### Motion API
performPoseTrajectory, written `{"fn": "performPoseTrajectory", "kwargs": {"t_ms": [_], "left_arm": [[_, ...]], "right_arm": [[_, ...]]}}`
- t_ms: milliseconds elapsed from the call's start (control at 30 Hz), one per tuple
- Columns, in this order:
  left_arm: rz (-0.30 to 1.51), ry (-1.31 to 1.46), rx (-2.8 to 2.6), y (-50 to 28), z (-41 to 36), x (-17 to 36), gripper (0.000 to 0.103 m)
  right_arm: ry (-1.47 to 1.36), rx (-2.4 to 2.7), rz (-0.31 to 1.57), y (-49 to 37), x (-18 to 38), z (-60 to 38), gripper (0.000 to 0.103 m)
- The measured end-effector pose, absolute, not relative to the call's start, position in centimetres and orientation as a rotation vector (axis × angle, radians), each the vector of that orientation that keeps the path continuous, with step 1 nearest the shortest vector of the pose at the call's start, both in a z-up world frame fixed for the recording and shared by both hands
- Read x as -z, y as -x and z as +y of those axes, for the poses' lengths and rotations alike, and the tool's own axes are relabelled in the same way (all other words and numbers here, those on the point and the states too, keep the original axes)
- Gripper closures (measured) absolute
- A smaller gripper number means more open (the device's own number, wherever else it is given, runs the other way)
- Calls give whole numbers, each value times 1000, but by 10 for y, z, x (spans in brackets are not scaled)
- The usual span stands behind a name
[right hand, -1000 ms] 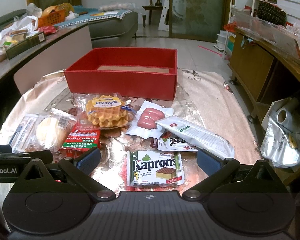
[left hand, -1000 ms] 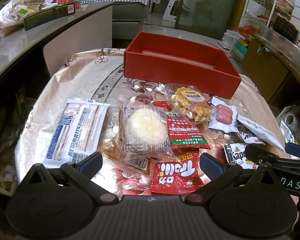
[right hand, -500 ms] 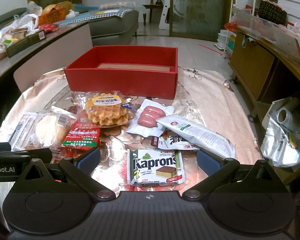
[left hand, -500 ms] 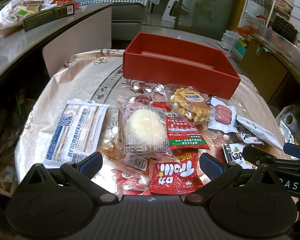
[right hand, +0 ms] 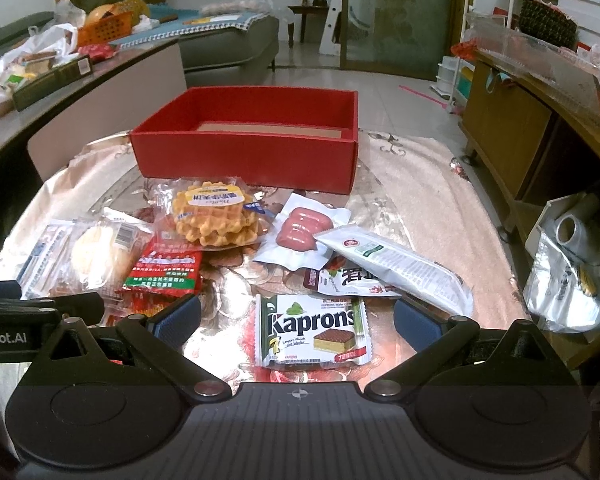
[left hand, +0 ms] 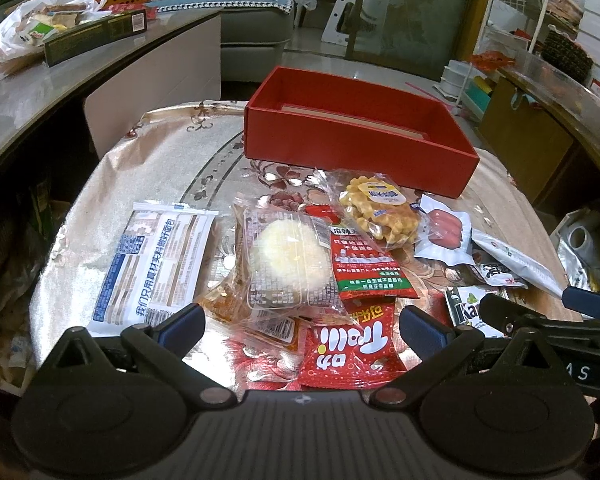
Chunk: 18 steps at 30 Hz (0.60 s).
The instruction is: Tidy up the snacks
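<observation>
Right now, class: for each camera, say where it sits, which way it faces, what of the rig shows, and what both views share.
Left wrist: sits on the left gripper, facing the snacks and red box; its open fingers show, plus the right gripper.
Right wrist: sits on the right gripper, facing the wafer pack; open fingers show.
Shared: box, waffle pack, sausages.

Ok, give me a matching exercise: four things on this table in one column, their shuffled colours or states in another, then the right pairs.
Things:
1. box
2. waffle pack
3. Kaprons wafer pack
4. right gripper

Descriptions:
A. open, holding nothing
B. red, no snacks seen inside
C. clear wrap, golden grid
D. white and green, lying nearest the right gripper

Pairs: 1-B, 2-C, 3-D, 4-A
</observation>
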State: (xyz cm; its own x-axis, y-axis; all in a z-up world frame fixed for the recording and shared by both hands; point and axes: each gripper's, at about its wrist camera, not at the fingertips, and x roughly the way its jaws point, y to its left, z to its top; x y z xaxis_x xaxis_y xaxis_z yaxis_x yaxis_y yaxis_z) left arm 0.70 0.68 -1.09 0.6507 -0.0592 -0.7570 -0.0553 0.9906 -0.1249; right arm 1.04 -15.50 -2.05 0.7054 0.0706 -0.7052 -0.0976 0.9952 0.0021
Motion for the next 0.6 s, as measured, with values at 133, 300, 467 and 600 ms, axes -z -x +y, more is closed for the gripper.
{"fn": "performPoseTrajectory", "kwargs": {"t_ms": [133,300,467,600], "left_arm": [[856,138,-6,-6,10,10,4],[850,160,-31,-7,22,8,4],[856,181,-52,-10,37,7,4],[865,157,-60,-16,46,3,4]], "right_arm": [[38,-112,788,-11,21,-152,0],[37,-137,805,-13,24,-150,0],[23,-155,837,-19,28,-149,0],[-6,-193,870,-32,34,-141,0]]}}
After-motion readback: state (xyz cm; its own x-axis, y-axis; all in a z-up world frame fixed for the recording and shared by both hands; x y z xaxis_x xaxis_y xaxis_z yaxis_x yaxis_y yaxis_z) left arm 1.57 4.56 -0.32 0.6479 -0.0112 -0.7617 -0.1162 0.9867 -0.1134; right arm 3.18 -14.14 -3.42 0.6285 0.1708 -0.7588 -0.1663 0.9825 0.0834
